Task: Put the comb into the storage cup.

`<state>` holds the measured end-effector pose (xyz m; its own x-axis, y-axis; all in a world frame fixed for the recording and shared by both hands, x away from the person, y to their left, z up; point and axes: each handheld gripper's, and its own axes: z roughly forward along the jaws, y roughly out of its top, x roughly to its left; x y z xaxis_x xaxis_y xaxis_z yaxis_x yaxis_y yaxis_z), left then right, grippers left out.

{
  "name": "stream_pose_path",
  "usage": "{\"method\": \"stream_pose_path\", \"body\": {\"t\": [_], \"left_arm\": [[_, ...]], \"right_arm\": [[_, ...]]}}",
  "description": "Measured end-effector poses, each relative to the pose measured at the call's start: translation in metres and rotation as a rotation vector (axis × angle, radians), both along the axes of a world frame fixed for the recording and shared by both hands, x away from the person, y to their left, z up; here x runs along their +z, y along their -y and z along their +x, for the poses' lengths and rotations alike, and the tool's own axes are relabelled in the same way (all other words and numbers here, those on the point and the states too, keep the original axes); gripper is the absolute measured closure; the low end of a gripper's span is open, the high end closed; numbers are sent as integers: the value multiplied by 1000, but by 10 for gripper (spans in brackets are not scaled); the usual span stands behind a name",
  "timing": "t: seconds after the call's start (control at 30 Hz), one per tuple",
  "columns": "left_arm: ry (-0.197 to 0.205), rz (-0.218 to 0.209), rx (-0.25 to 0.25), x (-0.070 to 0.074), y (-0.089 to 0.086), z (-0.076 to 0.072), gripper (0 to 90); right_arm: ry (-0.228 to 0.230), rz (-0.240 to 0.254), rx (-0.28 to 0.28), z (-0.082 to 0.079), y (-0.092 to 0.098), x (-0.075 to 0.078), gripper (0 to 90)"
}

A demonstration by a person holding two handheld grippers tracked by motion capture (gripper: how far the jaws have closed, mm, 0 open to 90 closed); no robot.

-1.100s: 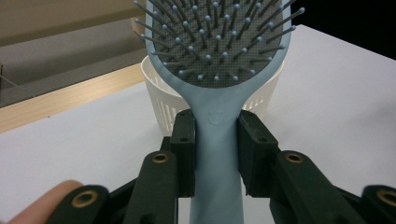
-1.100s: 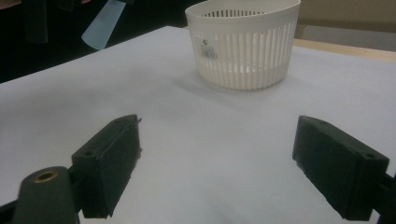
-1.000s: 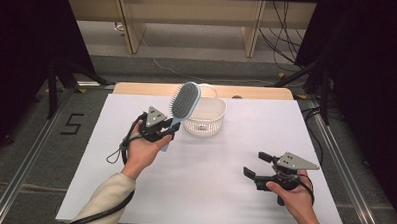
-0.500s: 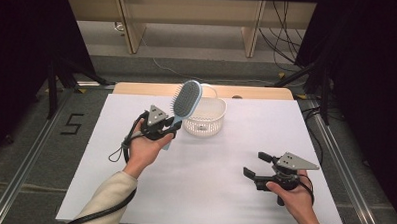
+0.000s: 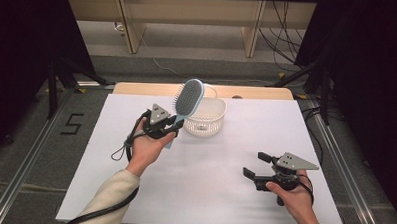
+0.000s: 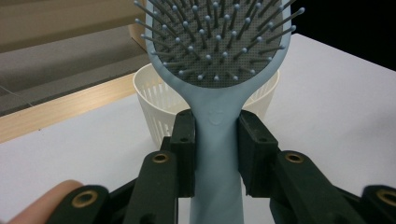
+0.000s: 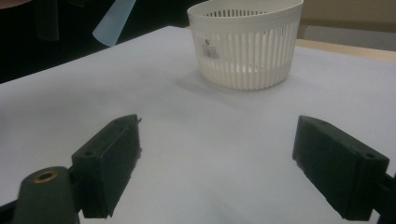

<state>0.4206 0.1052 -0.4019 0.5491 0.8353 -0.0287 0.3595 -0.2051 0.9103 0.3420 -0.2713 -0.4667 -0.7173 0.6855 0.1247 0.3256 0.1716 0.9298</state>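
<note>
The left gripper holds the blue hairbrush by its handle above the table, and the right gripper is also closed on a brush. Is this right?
Not quite. The right gripper is open and holds nothing, as the right gripper view shows. The left gripper does hold the hairbrush by its handle.

one hairbrush [image 5: 189, 97]; one basket [image 5: 211, 123]

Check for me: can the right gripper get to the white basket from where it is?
Probably yes. The right gripper is open and empty, and bare table lies between it and the basket; the hairbrush sits off to the side.

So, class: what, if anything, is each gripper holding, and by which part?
The left gripper holds the hairbrush by its handle, just below the head. The right gripper holds nothing.
</note>
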Motion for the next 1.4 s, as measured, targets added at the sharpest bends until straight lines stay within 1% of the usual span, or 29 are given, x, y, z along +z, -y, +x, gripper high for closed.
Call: {"method": "stream_pose_path", "body": {"t": [0.23, 1.0, 1.13, 1.4], "left_arm": [[8, 5, -3, 1, 2, 2, 698], [15, 13, -16, 6, 9, 9, 698], [20, 20, -10, 6, 10, 10, 698], [26, 21, -7, 8, 11, 13, 698]], "right_arm": [[-1, 1, 1, 0, 0, 0, 159], [-4, 9, 1, 0, 1, 0, 159], [-3, 10, 1, 0, 1, 0, 159], [-3, 10, 1, 1, 1, 0, 159]]}}
